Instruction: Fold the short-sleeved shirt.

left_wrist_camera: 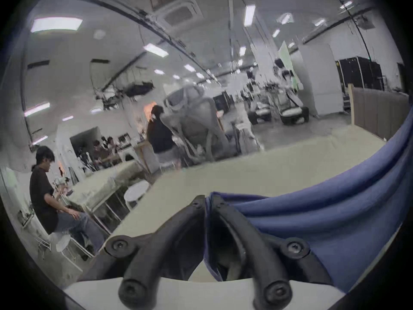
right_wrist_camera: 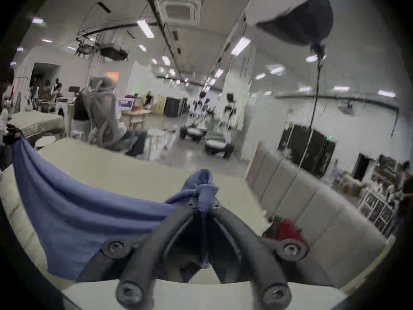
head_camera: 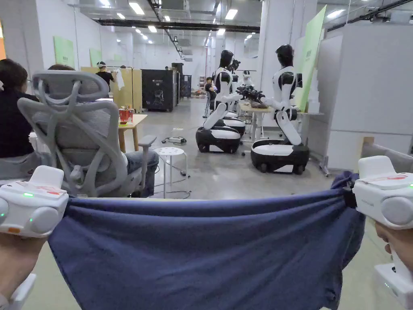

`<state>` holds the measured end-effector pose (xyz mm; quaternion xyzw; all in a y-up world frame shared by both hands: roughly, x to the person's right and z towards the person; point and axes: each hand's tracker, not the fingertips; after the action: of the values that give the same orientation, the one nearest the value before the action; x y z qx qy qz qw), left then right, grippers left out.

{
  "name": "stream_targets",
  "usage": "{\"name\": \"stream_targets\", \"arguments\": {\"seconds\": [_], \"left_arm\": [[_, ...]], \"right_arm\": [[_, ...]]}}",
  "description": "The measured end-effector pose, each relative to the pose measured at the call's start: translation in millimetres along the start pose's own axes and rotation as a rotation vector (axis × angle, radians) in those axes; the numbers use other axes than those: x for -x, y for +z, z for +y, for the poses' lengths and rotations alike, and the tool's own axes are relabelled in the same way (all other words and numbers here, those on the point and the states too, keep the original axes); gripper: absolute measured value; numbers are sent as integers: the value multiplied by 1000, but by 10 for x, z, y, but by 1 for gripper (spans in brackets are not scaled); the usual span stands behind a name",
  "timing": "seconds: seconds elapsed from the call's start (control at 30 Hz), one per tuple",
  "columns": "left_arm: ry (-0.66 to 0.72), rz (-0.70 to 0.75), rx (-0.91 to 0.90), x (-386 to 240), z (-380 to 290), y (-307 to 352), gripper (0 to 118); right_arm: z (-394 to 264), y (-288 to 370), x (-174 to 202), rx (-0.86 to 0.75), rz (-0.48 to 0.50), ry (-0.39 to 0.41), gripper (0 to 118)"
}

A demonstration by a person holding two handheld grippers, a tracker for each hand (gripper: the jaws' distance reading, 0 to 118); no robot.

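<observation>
The blue short-sleeved shirt (head_camera: 201, 250) hangs spread in the air between the two grippers, lifted above the pale surface (left_wrist_camera: 257, 171), with its top edge pulled into a nearly straight line from left to right and the rest of the cloth draping down toward the near side. In the left gripper view the left gripper (left_wrist_camera: 207, 203) has its two black jaws drawn together on a thin edge of the shirt, the cloth passing between the tips and falling away to the right in long folds. In the right gripper view the right gripper (right_wrist_camera: 203, 204) is likewise clamped on the fabric, both jaws pressing a bunched corner that sticks up past the tips as a small tuft, while the rest of the shirt sweeps off to the left toward the other gripper at the far left. From the head view the white bodies of both grippers sit at the left and right edges, each at one end of the shirt's top edge, with the person's hand (head_camera: 397, 242) below the right one. Behind the shirt a grey office chair (head_camera: 76, 133) stands at the far left, a white stool (head_camera: 171, 152) near the middle, and two white and black humanoid robots (head_camera: 282, 109) farther off on the right.
</observation>
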<state>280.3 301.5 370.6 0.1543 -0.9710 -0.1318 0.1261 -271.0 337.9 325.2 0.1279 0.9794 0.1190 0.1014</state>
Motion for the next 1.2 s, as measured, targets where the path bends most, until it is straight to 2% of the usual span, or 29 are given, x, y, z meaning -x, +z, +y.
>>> {"name": "stream_targets", "arguments": {"seconds": [0.27, 0.37, 0.47, 0.67, 0.8, 0.9, 1.0, 1.2], "left_arm": [[18, 42, -120, 40, 915, -191, 1], [18, 53, -137, -16, 1063, -316, 1], [-2, 77, -128, -129, 1026, -526, 1], [-15, 66, -2, -418, 341, -913, 1], [17, 42, 42, -435, -82, -868, 1], [8, 21, 45, -385, -311, -665, 1], [44, -72, 86, -330, -569, -364, 1], [109, -178, 237, -307, -1518, 355, 1]], "right_arm": [[666, -308, -60, -59, -81, 3, 3], [723, -482, -2, -64, -107, 11, 3], [613, -653, 88, -41, -108, -16, 3], [-117, -1098, 321, 51, -109, -11, 3], [-534, -1029, 374, 60, -101, -20, 3], [-766, -897, 342, 116, -56, -9, 3], [-1028, -631, 325, 160, -43, -23, 3], [-2018, 16, 367, 312, 40, -31, 3]]}}
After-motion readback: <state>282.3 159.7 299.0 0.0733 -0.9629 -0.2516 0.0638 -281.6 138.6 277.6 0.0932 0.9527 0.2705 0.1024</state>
